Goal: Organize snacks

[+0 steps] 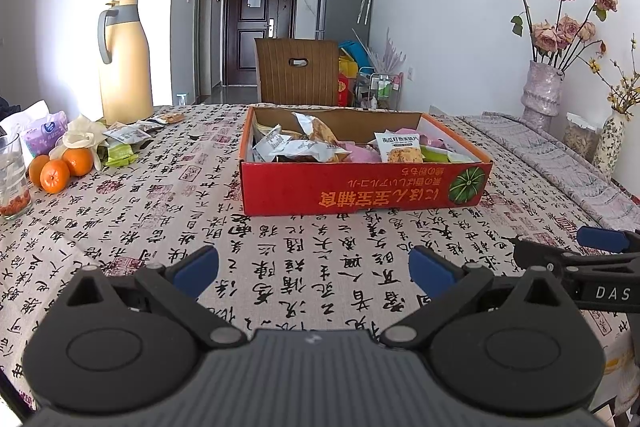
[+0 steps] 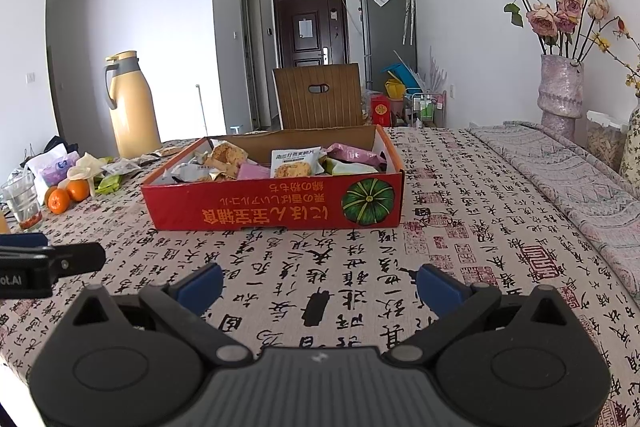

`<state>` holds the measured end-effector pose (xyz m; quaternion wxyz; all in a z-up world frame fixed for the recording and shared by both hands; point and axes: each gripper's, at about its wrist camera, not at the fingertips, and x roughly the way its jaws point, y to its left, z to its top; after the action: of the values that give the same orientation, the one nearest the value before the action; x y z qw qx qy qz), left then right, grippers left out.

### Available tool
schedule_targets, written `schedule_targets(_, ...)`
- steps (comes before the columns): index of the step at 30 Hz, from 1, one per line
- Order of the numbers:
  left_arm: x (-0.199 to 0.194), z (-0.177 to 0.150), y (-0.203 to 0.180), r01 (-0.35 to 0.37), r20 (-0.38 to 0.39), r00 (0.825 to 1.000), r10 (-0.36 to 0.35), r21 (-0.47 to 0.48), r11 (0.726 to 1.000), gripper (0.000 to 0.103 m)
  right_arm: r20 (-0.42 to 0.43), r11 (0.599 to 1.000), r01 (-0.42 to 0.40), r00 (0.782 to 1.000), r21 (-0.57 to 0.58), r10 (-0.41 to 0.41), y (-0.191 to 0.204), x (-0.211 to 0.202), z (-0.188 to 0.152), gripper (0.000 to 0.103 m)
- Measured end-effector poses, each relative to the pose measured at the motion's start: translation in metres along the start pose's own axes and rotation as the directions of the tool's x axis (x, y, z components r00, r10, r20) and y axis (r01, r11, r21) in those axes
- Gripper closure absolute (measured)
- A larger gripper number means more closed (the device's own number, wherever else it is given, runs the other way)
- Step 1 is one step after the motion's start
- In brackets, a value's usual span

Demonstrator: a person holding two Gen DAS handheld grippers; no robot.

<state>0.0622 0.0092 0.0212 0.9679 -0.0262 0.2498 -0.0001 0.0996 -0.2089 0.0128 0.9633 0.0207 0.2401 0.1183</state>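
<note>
A red cardboard box [image 1: 360, 187] with a pumpkin picture stands on the table and holds several snack packets [image 1: 304, 143]. It also shows in the right wrist view [image 2: 248, 207], with snack packets [image 2: 292, 163] inside. More loose snack packets [image 1: 128, 137] lie at the far left by the jug, also visible in the right wrist view [image 2: 116, 173]. My left gripper [image 1: 314, 267] is open and empty, low over the cloth in front of the box. My right gripper [image 2: 320, 283] is open and empty, also in front of the box. Each gripper shows at the edge of the other's view.
A yellow thermos jug [image 1: 124, 63], three oranges [image 1: 60, 167], a glass [image 1: 12, 183] and tissue packs [image 1: 44, 131] sit at the left. Vases with dried roses [image 1: 544, 95] and a jar [image 2: 604, 139] stand at the right. A chair [image 1: 298, 71] is behind the table.
</note>
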Motion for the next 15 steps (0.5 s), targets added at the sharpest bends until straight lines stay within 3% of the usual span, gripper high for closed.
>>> schedule_targets(15,-0.0004,-0.0012,-0.0003,0.002,-0.002,1.0,-0.002,-0.001,1.0,0.0,-0.002,1.0,0.001,1.0,0.0,-0.001,-0.0008,-0.0001,-0.0011,0.0)
